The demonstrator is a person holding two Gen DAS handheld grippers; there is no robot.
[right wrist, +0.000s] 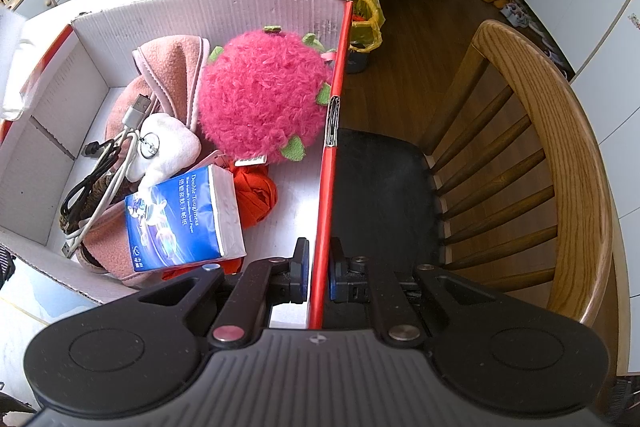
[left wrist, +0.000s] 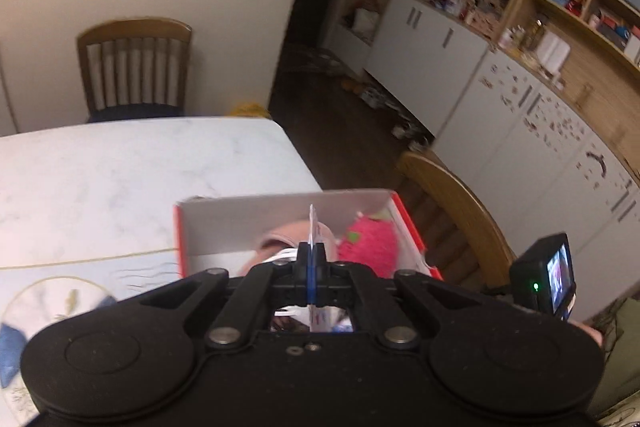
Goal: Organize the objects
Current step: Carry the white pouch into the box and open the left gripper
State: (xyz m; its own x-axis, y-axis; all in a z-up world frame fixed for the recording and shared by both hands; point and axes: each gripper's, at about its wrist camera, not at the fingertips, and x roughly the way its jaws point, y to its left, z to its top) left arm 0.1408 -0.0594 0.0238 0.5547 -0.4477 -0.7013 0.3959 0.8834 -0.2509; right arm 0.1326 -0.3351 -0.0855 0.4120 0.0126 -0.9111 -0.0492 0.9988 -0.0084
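Your left gripper (left wrist: 311, 259) is clamped tight on a thin flat packet (left wrist: 312, 227), white with some blue print. It stands on edge between the 2 blue pads, its top edge poking up past the fingertips and its lower part showing in the gap behind them. What the packet is cannot be read; the left view is blurred.

The packet hangs over the cardboard box (left wrist: 280, 205), above the pink cloth (left wrist: 276, 241) and just left of the pink plush ball (left wrist: 370, 247). The box sits at the corner of the marble table (left wrist: 140, 167).

Your right gripper (right wrist: 319, 261) pinches the box's red right wall (right wrist: 326, 187): 1 finger inside the box, 1 outside, pads pressed to the cardboard near the wall's near end.

Inside the box, from the right wrist view:
- pink plush ball (right wrist: 262, 95) against the right wall
- blue tissue pack (right wrist: 184, 221) near the front, just left of your inside finger
- red cloth bundle (right wrist: 256, 193) beside the pack
- pink cloth (right wrist: 168, 71), white plush piece (right wrist: 170, 145), black and white cables (right wrist: 100, 179) toward the left

A wooden chair (right wrist: 568, 163) stands just outside the gripped wall.
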